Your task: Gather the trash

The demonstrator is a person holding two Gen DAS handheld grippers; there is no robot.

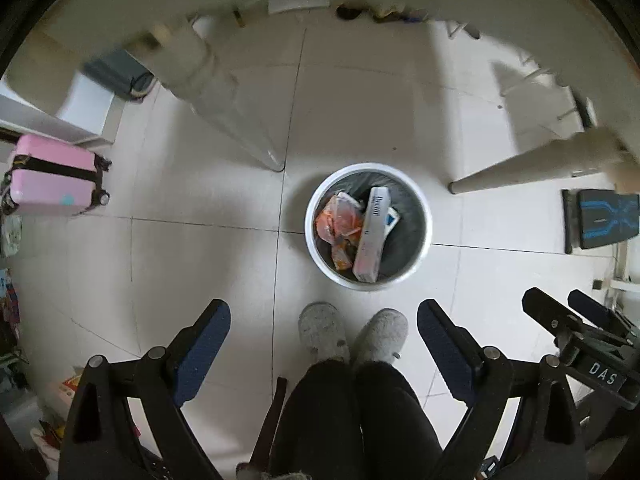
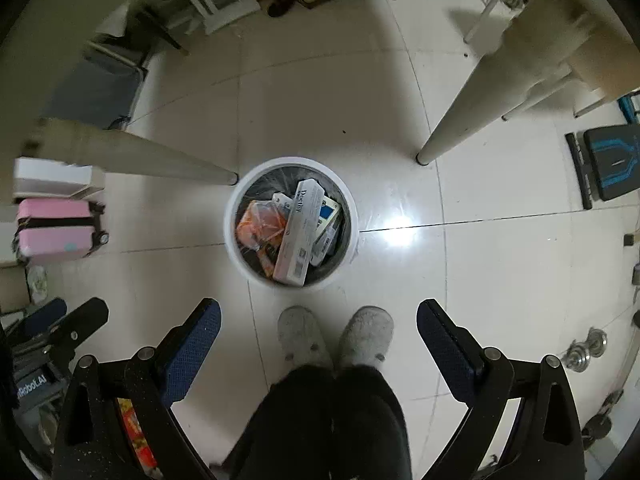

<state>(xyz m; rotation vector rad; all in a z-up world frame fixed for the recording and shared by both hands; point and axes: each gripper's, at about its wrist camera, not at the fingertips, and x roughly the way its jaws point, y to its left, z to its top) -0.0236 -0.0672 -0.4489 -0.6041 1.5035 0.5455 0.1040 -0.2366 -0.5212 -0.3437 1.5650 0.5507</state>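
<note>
A white round trash bin [image 1: 314, 252] [image 2: 230, 248] with a dark liner stands on the tiled floor below both grippers. Inside lie a long white box [image 1: 372, 232] [image 2: 298, 232], an orange wrapper [image 1: 340, 220] [image 2: 260, 224] and a blue-and-white carton [image 2: 329, 216]. My left gripper [image 1: 324, 320] is open and empty, high above the floor, short of the bin. My right gripper [image 2: 319, 318] is open and empty too; it also shows at the right edge of the left wrist view [image 1: 560, 308]. The left gripper shows at the left edge of the right wrist view [image 2: 76, 316].
The person's grey slippers [image 1: 352, 334] [image 2: 336, 338] stand just before the bin. Cream table legs [image 1: 240, 120] [image 2: 472, 120] rise on both sides of it. A pink suitcase [image 1: 56, 176] [image 2: 56, 232] is at the left, a black-and-blue scale [image 1: 600, 218] [image 2: 608, 164] at the right.
</note>
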